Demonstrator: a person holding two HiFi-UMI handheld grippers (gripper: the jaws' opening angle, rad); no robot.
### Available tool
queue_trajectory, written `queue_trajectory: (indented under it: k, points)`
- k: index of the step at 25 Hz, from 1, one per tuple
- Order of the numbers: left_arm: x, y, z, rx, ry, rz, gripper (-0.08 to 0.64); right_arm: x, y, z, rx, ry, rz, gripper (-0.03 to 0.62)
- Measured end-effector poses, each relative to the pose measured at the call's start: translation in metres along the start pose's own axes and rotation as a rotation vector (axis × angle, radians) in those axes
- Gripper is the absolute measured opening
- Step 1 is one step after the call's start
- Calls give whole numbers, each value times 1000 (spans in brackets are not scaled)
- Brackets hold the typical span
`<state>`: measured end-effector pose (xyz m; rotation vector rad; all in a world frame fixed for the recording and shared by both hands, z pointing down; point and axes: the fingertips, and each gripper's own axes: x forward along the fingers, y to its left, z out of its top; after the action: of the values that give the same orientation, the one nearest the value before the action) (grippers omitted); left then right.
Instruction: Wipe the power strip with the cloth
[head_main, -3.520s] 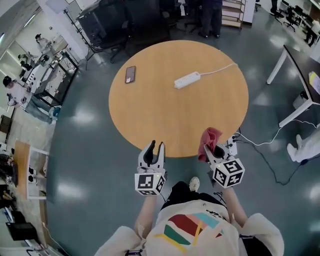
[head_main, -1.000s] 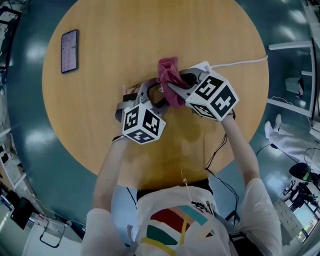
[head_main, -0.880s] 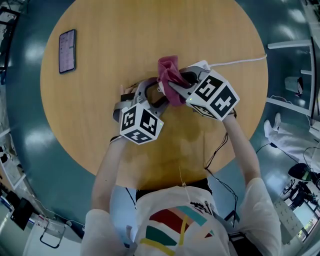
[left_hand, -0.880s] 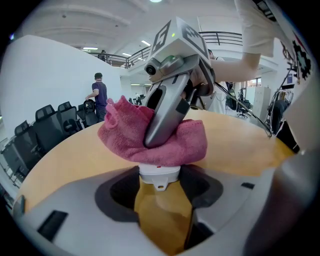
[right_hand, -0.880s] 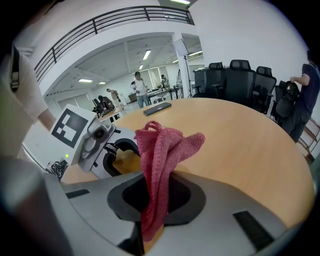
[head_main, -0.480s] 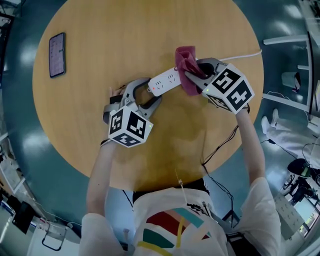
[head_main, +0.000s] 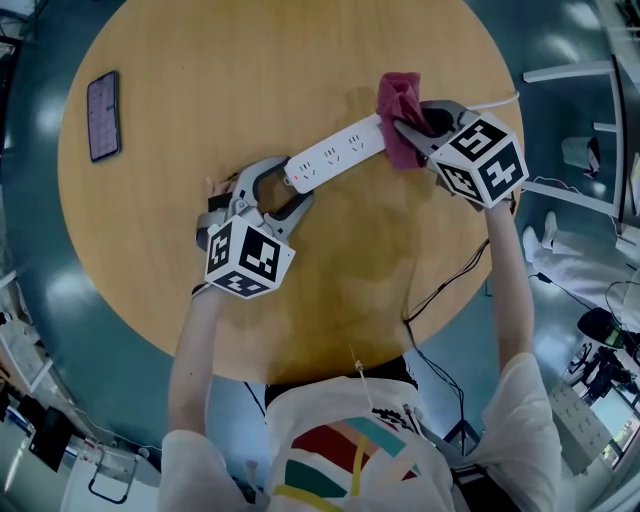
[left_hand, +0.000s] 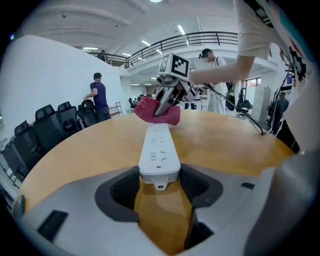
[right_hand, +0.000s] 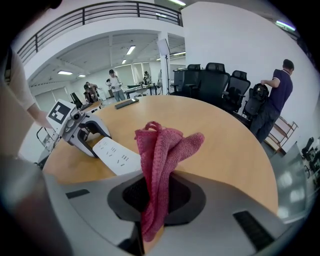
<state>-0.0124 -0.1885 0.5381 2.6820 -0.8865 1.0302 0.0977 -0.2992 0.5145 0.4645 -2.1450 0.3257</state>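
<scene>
Head view: left gripper (head_main: 294, 183) clamps the power strip's (head_main: 337, 154) left end, right gripper (head_main: 408, 133) pinches cloth (head_main: 397, 95) on its right end, mid-wipe; return stroke probably next.

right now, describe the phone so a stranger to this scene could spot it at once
Start at the round wooden table. Go to its left side in the head view, well clear of the white power strip and red cloth. The phone lies there flat and alone, a thin dark rectangle with nothing touching it.
</scene>
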Motion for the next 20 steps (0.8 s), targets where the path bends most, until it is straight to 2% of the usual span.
queue_trajectory:
  k: [6,9,11,13,14,15,16,20]
  points:
    - [-1,-1,2,4,-6,7,298,-12,-2,5,-18,-16,-61,40]
    - [-16,1,12,-11,-90,51,298,-31,13,16,-102,-51,-80,39]
    - [-32,5,19,-75,-160,78,298,-44,33,28,-186,-103,-46,40]
    - [-49,13,23,-169,-202,109,295,-54,65,37,-323,-144,21,40]
    - [-56,18,23,-210,-210,135,213,-56,82,38,-408,-150,52,40]
    - [-61,23,23,-237,-208,162,81,-55,100,38,-500,-144,75,39]
    - [-64,26,23,-253,-199,177,41,-51,117,36,-599,-128,86,39]
    - [-59,22,31,-264,-169,159,41,-16,168,8,-1051,14,32,40]
